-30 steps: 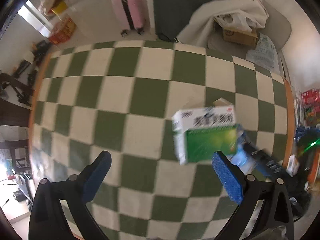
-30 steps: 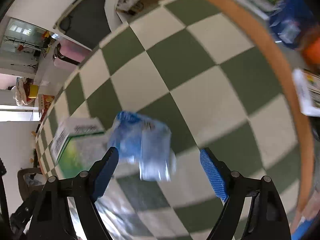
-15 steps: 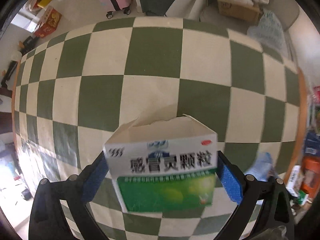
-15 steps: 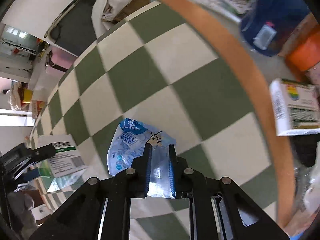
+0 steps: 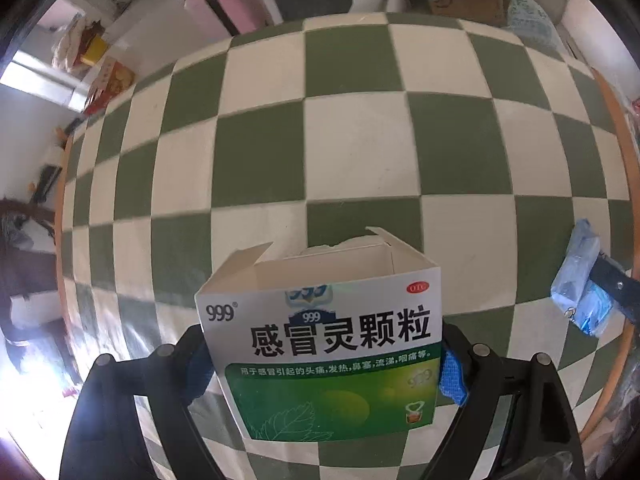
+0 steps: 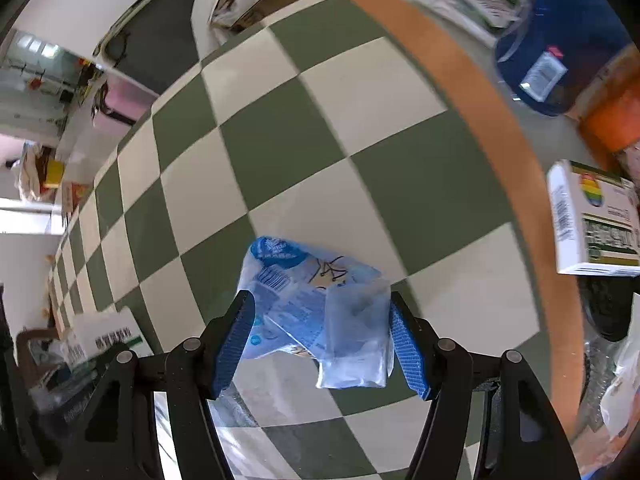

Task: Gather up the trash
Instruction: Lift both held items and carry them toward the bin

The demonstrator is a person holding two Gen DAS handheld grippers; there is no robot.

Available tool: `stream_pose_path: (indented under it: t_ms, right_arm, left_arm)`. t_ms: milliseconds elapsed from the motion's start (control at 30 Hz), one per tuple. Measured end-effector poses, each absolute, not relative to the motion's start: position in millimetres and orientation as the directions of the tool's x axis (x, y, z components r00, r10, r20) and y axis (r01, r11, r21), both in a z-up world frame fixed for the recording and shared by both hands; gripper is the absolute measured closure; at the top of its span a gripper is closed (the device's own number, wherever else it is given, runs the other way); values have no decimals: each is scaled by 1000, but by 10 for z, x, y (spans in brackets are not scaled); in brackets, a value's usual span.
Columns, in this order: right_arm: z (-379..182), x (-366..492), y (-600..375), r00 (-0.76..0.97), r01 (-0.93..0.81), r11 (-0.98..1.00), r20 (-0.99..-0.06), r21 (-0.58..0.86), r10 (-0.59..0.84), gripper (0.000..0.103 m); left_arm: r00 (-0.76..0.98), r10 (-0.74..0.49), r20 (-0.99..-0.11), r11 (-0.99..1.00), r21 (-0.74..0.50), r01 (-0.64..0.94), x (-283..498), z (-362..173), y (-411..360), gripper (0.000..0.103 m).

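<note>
Both hand-held grippers are holding trash above the checkered tabletop (image 5: 356, 148).

The left hand-held gripper (image 5: 322, 364) is clamping an empty medicine box (image 5: 324, 344) by its two side walls; the box is standing upright, its torn-open top pointing away from the camera and its printed long side running across between the pads. The right hand-held gripper (image 6: 320, 340) is pinching a crumpled blue wrapper (image 6: 316, 312) between its blue pads (image 6: 234, 344), the wrapper's long axis lying roughly along the fingers, its blue-printed end pointing forward. In the left view the wrapper is showing near the tabletop's orange rim (image 5: 624, 128).
</note>
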State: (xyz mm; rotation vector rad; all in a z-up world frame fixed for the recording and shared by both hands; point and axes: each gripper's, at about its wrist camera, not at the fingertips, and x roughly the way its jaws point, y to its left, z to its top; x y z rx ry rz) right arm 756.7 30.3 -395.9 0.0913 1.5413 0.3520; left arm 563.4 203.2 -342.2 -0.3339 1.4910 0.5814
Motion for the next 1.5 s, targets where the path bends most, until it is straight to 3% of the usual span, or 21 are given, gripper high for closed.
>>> stream_pose_path:
  t_ms: [67, 167, 200, 367, 867, 1233, 1500]
  right_arm:
    - [-4005, 7531, 408, -11, -192, 949, -967, 251, 253, 36]
    - [-4048, 7462, 557, 16, -231, 946, -972, 226, 236, 50]
    - [-4054, 7438, 603, 23, -245, 943, -971, 225, 238, 60]
    - [-4053, 7335, 792, 54, -296, 935, -974, 196, 221, 81]
    - [-3437, 6609, 515, 90, -356, 889, -936, 289, 340, 85]
    - [-2456, 4852, -280, 150, -426, 832, -879, 355, 452, 85]
    - [-2175, 3061, -706, 199, -373, 852, -865, 368, 461, 85]
  left_arm:
    - [-10, 140, -990, 810, 121, -574, 5611, -3434, 2061, 16]
    - [-1, 126, -992, 806, 103, -583, 5655, -3467, 2088, 16]
    - [3, 122, -993, 805, 98, -586, 5638, -3465, 2106, 16]
    - [25, 117, -993, 798, 79, -597, 5571, -3449, 2071, 16]
    - [190, 120, -974, 817, -12, -576, 4658, -2789, 1957, 16]
    - [332, 89, -939, 839, -109, -533, 2989, -2228, 1601, 16]
    - [343, 23, -939, 878, -145, -456, 1532, -2244, 1289, 16]
